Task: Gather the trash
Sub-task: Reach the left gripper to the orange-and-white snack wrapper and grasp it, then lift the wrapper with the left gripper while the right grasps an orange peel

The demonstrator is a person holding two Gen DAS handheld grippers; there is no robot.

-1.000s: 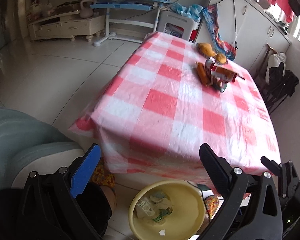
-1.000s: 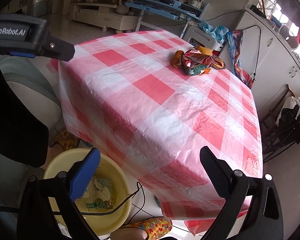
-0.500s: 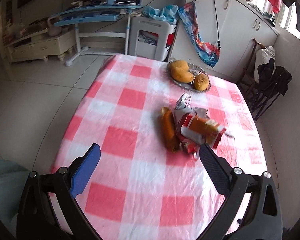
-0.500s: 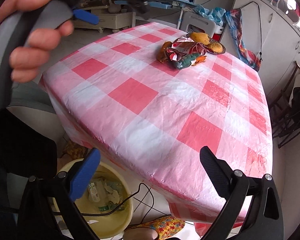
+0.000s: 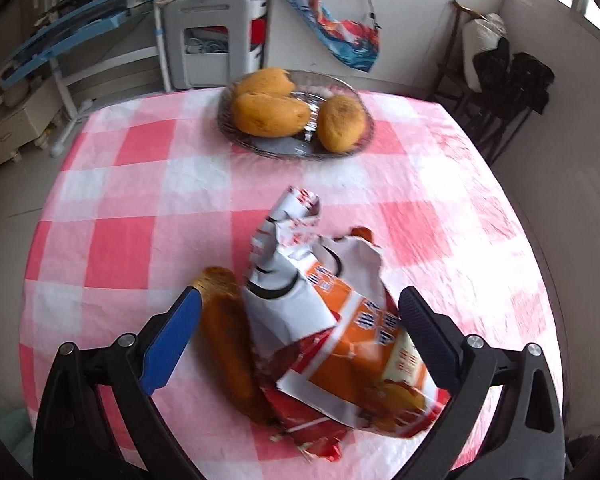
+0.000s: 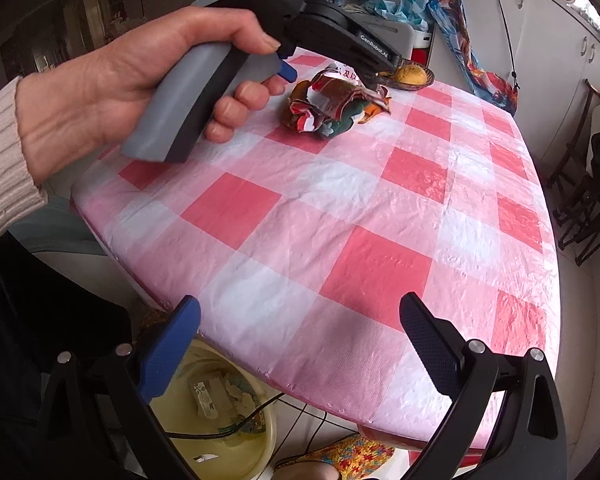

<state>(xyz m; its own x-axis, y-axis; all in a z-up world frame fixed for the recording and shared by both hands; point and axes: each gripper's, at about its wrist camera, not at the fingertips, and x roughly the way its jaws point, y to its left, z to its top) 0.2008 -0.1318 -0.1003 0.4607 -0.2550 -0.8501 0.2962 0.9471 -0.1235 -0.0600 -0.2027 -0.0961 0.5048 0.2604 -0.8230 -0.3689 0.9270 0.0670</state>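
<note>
A heap of crumpled snack wrappers (image 5: 332,332) lies on the red-and-white checked table (image 5: 140,200), with an orange-brown peel (image 5: 228,340) along its left side. My left gripper (image 5: 300,344) hangs open straddling the heap, its jaws on either side and nothing pinched. In the right wrist view the same wrapper heap (image 6: 336,104) sits at the table's far side, with a hand (image 6: 112,80) holding the left gripper's handle above it. My right gripper (image 6: 300,352) is open near the table's front edge, over a yellow basin (image 6: 220,408) holding scraps.
A glass dish (image 5: 300,148) with three yellow mangoes (image 5: 268,114) stands behind the wrappers. A cable crosses the basin. Cabinets (image 6: 540,40), a dark folding chair (image 6: 592,184), a white stool (image 5: 208,52) and a blue desk (image 5: 80,28) ring the table.
My left gripper has travelled from above the basin, forward over the table, and now straddles the wrapper heap. The right gripper has risen slightly and stayed open near the table's front edge.
</note>
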